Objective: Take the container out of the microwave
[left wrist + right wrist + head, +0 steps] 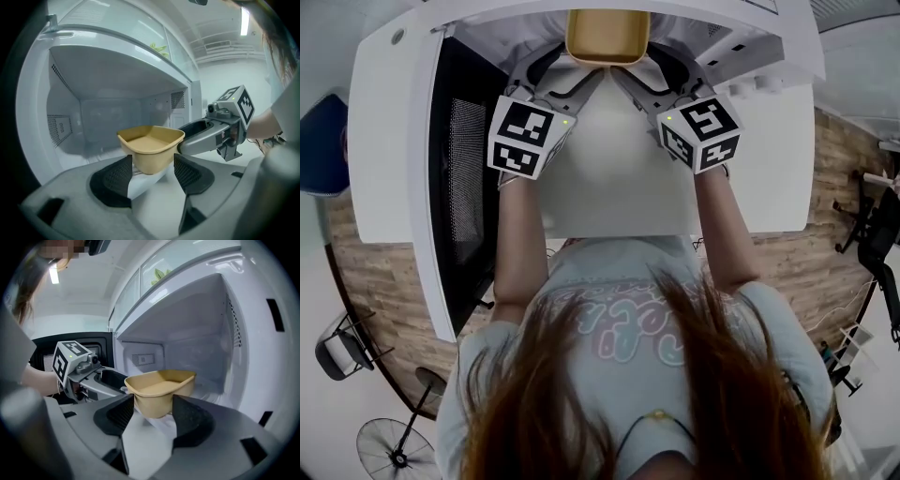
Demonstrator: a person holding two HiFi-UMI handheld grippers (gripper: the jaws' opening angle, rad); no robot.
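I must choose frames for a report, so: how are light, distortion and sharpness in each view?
Head view: strong fisheye bending of the microwave edges, even light, container sharp, hair at the bottom soft. Left gripper view: dark round vignette, glare from a ceiling lamp, container sharp. Right gripper view: same vignette, microwave evenly lit inside, container sharp.

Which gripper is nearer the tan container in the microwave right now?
Neither clearly; they look level. The left gripper is at the left near corner of the container, the right gripper at its right near corner, each with jaws apart.
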